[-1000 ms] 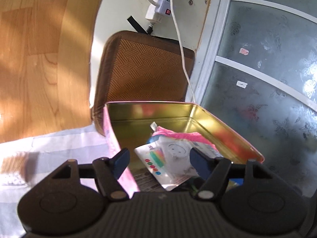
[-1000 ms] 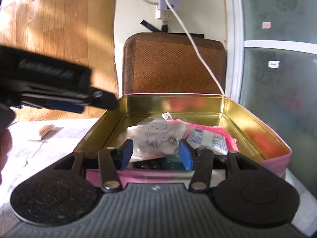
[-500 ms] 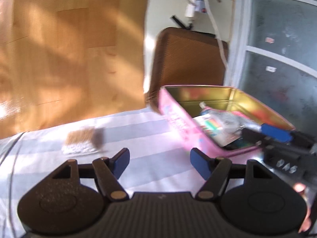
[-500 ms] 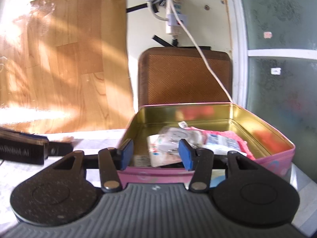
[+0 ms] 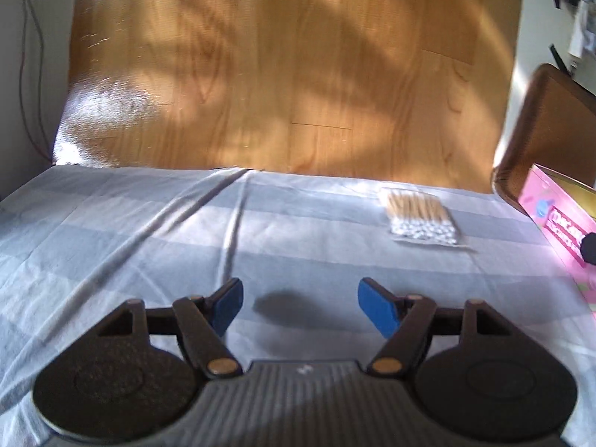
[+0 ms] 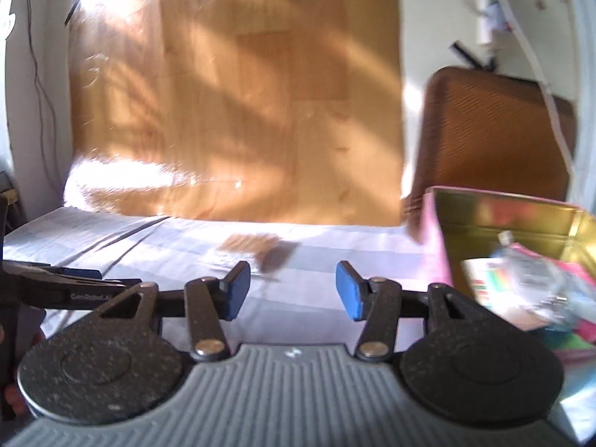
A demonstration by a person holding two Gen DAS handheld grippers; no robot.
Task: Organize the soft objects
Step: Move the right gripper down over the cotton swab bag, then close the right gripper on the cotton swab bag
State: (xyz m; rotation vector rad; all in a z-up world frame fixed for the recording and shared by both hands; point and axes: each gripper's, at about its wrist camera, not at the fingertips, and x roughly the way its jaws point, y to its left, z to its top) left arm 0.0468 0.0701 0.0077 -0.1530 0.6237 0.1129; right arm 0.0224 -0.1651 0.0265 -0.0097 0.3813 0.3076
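A clear packet of cotton swabs [image 5: 422, 215] lies flat on the pale striped cloth [image 5: 149, 231], up and right of my left gripper [image 5: 300, 305]. That gripper is open, with nothing between its blue pads. The pink tin box [image 5: 558, 219] shows at the right edge of the left wrist view. In the right wrist view the same tin [image 6: 521, 223] stands open at the right, gold inside, with several soft packets [image 6: 521, 283] in it. My right gripper [image 6: 292, 288] is open and empty over the cloth, left of the tin. The swab packet [image 6: 249, 247] is blurred beyond it.
A brown woven cushion [image 6: 495, 138] leans on the wall behind the tin, with a white cable [image 6: 540, 70] hanging over it. A wood-grain panel [image 5: 279, 67] stands behind the cloth. The left gripper's body [image 6: 67, 290] shows at the left of the right wrist view.
Both grippers have swung left, away from the tin. The left one has dropped toward the cloth and now faces the swab packet. Both stayed open and empty.
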